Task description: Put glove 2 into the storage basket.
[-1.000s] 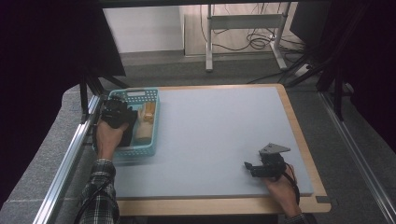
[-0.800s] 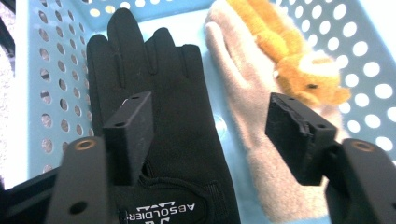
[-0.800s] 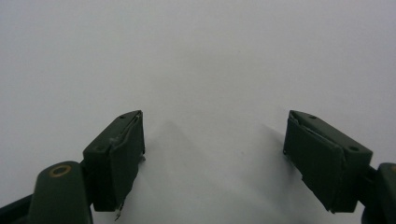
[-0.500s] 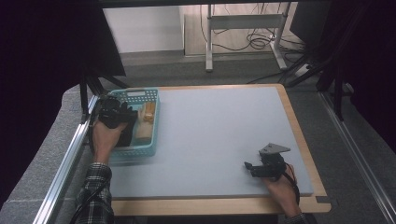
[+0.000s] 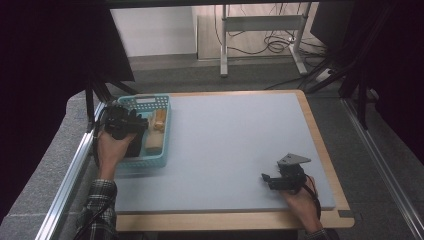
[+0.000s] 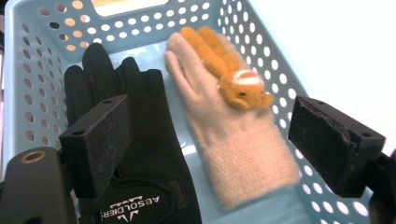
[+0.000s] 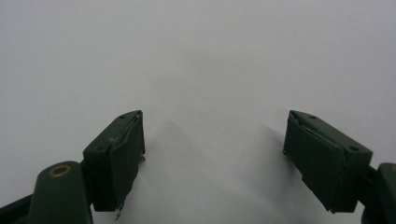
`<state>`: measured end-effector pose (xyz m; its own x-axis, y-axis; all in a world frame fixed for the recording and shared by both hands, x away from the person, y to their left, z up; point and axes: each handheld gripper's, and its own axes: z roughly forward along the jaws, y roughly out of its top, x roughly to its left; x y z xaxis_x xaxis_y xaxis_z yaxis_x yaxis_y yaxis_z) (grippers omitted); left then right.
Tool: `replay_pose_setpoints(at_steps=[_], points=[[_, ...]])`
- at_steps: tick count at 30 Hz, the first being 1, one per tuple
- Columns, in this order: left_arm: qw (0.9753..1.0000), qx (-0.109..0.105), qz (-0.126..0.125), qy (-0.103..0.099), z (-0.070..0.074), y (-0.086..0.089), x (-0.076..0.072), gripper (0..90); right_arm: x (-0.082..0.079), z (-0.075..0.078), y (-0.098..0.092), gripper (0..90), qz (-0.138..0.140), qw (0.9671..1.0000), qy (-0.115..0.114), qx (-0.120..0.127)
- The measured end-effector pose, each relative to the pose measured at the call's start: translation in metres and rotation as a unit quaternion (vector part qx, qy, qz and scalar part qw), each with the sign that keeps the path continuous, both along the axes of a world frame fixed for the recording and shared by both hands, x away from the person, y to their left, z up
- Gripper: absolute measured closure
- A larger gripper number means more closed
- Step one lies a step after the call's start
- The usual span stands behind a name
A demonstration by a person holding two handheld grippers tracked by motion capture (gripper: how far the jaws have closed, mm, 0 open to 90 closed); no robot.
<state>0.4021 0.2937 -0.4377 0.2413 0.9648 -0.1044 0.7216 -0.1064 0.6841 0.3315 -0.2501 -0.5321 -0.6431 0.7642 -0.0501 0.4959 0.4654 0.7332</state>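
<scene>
Around you the room is dim: dark curtains (image 5: 50, 45) hang on the left and right, a pale wall stands at the far side, and a metal table frame (image 5: 260, 30) with loose cables (image 5: 272, 42) on the floor sits beyond the far edge. Grey carpet (image 5: 40, 165) runs along both sides of your work area, with an aluminium rail (image 5: 65, 185) on the left.

Your table (image 5: 235, 145) has a pale grey-blue top with a light wooden border (image 5: 320, 135) showing along the right and near edges. Most of that top lies bare.

At the far-left corner sits a light blue perforated basket (image 5: 162, 107). In the left gripper view it holds two gloves lying side by side, fingers pointing away from you: a black glove (image 6: 135, 154) with white lettering at the cuff on the left, and a beige knitted glove (image 6: 233, 140) on the right, touching it along one edge. A small orange plush animal (image 6: 229, 70) lies on the back of the beige glove.

Your left gripper (image 5: 122, 122) hangs over the basket, above the gloves, jaws spread wide and holding nothing; one jaw is over the black glove, the other over the basket's right wall.

Your right gripper (image 5: 270, 179) rests low at the near-right part of the table, well apart from the basket, jaws spread over bare surface.
</scene>
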Motion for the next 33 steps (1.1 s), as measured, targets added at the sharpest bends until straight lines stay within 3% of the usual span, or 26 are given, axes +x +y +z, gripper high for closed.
replay_pose_setpoints(at_steps=[16, 33], points=[[0.9997, -0.006, -0.021, -0.014, 0.004, -0.007, -0.017, 7.8, 0.0, 0.0, 0.0, 20.1, 0.0, 1.0, 0.0, 0.0], [0.9988, 0.009, -0.044, -0.021, 0.01, -0.018, -0.031, 3.1, 0.0, 0.0, 0.0, 20.1, 0.0, 1.0, 0.0, 0.0]])
